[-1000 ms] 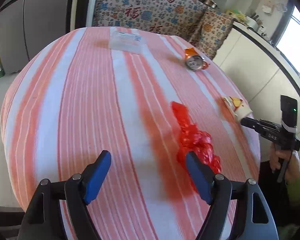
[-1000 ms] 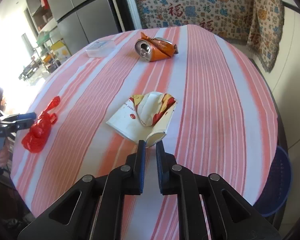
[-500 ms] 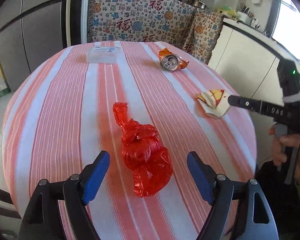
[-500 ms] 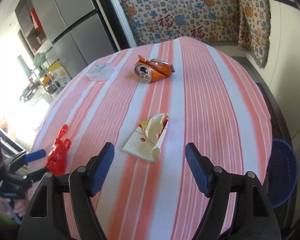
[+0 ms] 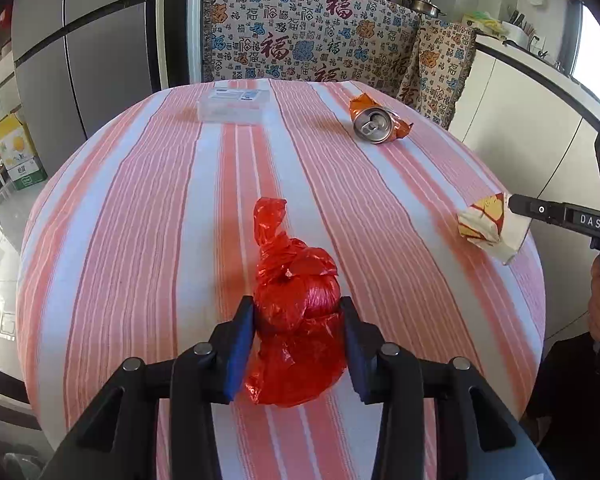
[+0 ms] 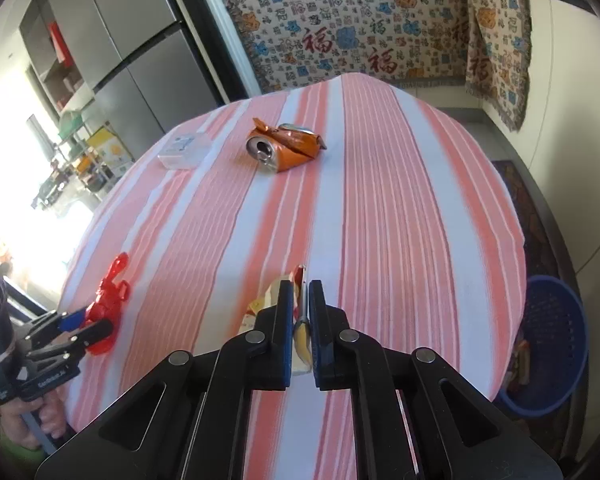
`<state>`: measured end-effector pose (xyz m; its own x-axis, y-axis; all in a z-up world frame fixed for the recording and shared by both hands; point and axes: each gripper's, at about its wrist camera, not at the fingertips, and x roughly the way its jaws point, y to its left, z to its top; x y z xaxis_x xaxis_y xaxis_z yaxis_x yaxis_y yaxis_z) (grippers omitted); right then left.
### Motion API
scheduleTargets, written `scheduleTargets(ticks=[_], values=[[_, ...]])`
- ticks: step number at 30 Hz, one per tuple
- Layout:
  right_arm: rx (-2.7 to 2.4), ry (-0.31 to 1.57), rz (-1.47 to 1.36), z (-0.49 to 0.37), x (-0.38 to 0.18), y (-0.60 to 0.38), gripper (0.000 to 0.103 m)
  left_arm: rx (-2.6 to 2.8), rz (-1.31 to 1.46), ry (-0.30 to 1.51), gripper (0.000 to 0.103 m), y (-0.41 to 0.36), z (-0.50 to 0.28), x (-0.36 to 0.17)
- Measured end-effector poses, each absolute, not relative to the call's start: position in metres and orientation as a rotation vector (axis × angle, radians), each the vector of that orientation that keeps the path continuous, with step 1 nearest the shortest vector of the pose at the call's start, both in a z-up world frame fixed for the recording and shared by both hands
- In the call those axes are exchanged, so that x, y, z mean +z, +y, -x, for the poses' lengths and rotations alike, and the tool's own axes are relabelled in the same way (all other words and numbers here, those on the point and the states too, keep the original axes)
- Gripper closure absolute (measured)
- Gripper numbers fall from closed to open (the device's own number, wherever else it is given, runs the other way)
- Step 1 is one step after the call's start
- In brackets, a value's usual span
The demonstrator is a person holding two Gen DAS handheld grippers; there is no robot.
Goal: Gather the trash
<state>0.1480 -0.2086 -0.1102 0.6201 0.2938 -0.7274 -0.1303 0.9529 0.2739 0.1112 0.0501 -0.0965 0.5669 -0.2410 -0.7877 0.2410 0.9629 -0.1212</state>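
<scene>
Red plastic fills the left wrist view: a knotted bag point(image 5: 296, 320) sits on the striped table point(image 5: 140, 220), pressed on both sides by the blue pads of the left gripper point(image 5: 298, 326), whose jaws have closed to the bag's width. Its long axis runs away from the camera, the twisted tail pointing toward the far edge. Farther off lie a crushed can point(image 5: 376, 122), mouth facing the camera, and a clear box point(image 5: 234, 104). At right, the right gripper point(image 5: 514, 202) meets a crumpled paper cup point(image 5: 488, 226).

From the right wrist, the right gripper point(image 6: 300, 312) is nearly closed, pinching the cup point(image 6: 300, 334) on edge between its pads. The can point(image 6: 284, 148) lies crosswise beyond, mouth toward the left. A blue basket point(image 6: 552, 344) stands on the floor at right.
</scene>
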Motion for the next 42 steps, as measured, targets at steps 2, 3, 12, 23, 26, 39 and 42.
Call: scheduleTargets(ticks=[2, 3, 12, 23, 26, 39, 42], values=[[0.249, 0.857, -0.216, -0.143, -0.107, -0.216, 0.097, -0.301, 0.01, 0.916, 0.062, 0.044, -0.11, -0.093], [0.25, 0.852, -0.225, -0.141, -0.106, -0.219, 0.097, -0.311, 0.011, 0.914, 0.062, 0.039, -0.11, -0.091], [0.247, 0.885, -0.25, -0.139, -0.116, -0.245, 0.096, -0.401, -0.008, 0.9, 0.062, -0.013, -0.117, -0.083], [0.29, 0.975, -0.139, -0.133, -0.136, -0.231, 0.098, -0.434, -0.041, 0.937, 0.062, -0.031, -0.12, -0.094], [0.281, 0.941, -0.12, -0.13, -0.128, -0.23, 0.099, -0.451, -0.038, 0.935, 0.062, -0.038, -0.122, -0.093], [0.002, 0.837, -0.211, -0.126, -0.096, -0.379, 0.098, -0.709, -0.061, 0.908, 0.062, -0.163, -0.141, -0.064], [-0.078, 0.863, -0.214, -0.124, -0.104, -0.423, 0.098, -0.789, -0.088, 0.916, 0.062, -0.216, -0.147, -0.065]])
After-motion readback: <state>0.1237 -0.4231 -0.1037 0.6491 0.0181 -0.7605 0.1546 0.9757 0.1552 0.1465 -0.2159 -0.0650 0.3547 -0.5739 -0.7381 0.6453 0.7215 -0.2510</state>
